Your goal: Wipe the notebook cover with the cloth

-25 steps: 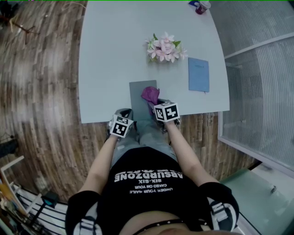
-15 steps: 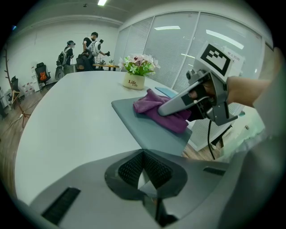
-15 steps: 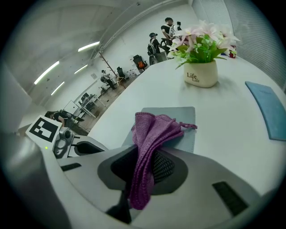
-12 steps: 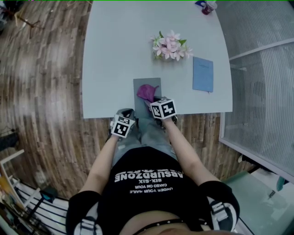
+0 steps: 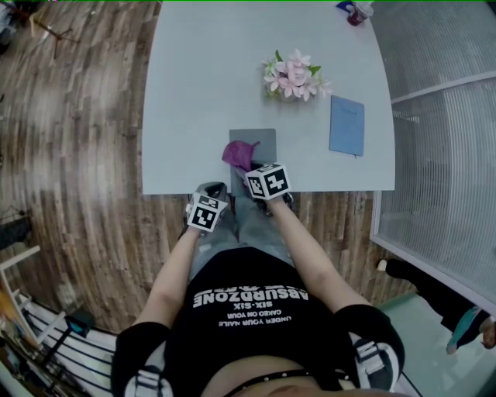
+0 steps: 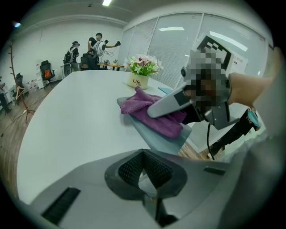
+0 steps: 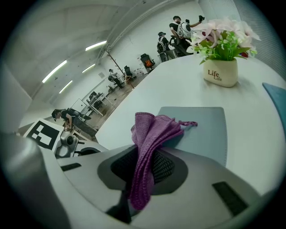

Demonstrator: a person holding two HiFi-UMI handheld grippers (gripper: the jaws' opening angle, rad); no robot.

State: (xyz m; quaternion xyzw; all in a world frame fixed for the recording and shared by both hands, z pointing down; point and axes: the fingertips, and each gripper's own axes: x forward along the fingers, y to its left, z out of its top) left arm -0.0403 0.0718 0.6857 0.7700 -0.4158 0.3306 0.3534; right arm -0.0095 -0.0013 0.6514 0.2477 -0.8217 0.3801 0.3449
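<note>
A grey notebook (image 5: 260,143) lies at the near edge of the white table (image 5: 201,93). The purple cloth (image 5: 238,153) rests on its left half, and my right gripper (image 5: 252,165) is shut on it. In the right gripper view the cloth (image 7: 151,134) hangs out between the jaws and drapes onto the notebook's cover (image 7: 205,127). My left gripper (image 5: 211,191) hovers just off the table's near edge, left of the notebook, shut and holding nothing (image 6: 145,172). From it I see the cloth (image 6: 152,109) with the right gripper's finger (image 6: 172,100) lying on top.
A pot of pink flowers (image 5: 293,77) stands beyond the notebook. A blue booklet (image 5: 346,126) lies to the right, near the table's right edge. A small cup (image 5: 356,12) sits at the far right corner. People stand far off across the room (image 6: 96,49).
My right gripper has dragged the cloth leftward across the notebook cover, from its right side to its left. The left gripper has stayed in place.
</note>
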